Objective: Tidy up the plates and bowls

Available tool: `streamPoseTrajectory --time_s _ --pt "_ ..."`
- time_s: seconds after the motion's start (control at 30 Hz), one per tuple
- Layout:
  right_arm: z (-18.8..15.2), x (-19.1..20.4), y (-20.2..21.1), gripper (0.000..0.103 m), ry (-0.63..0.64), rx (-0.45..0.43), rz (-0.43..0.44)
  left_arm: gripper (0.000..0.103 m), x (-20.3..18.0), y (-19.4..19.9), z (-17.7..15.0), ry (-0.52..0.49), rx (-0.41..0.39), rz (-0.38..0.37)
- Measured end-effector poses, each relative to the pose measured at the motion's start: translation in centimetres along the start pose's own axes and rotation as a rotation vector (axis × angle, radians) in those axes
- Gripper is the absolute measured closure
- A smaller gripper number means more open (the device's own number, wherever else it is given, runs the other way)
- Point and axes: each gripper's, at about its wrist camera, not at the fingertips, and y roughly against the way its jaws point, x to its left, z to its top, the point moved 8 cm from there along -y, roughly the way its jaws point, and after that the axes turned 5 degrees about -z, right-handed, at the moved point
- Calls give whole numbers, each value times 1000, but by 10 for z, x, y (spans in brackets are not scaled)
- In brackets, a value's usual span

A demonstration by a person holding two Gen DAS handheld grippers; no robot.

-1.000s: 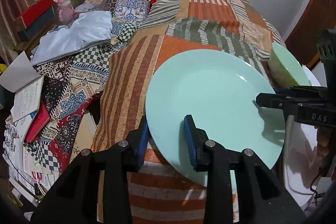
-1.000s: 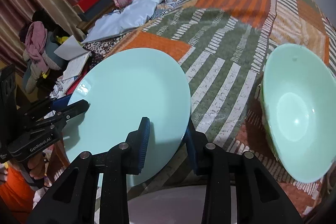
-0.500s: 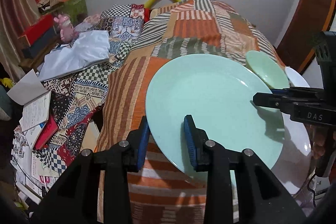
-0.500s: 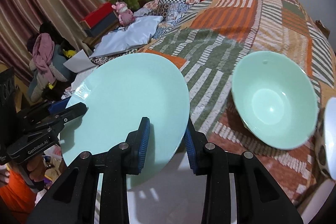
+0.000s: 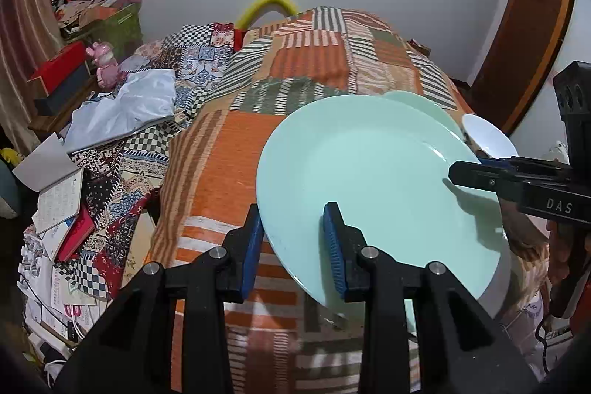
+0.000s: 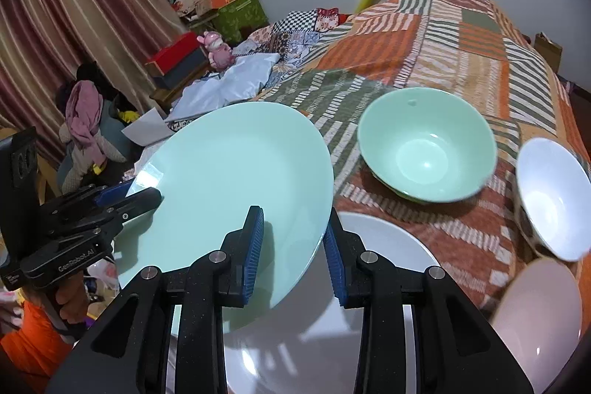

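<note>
Green plate (image 6: 229, 180) held off the quilt (image 6: 443, 36) at centre-left of the right wrist frame, above the white plate (image 6: 384, 246) at bottom centre. 2 grippers share it: left gripper (image 5: 293, 239) and right gripper (image 6: 293, 240) each pinch opposite rim edges. Judgement: keep both hands level and matched, lower flat onto the white plate, clear of the green bowl (image 6: 424, 154) at right.

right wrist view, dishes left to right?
Green plate → green bowl → white bowl. The white plate and pink dish lie lower and overlap those, so they're left out.
</note>
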Motion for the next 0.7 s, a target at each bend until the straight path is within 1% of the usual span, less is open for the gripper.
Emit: streamPoseTrajectory --time_s 0.3,0.7 --pt "-22 -16 20 73 -66 -25 6 71 -30 4 -13 -17 8 -22" --pt "-57 -33 36 73 -113 -31 -39 71 -60 -9 -39 -39 59 -58"
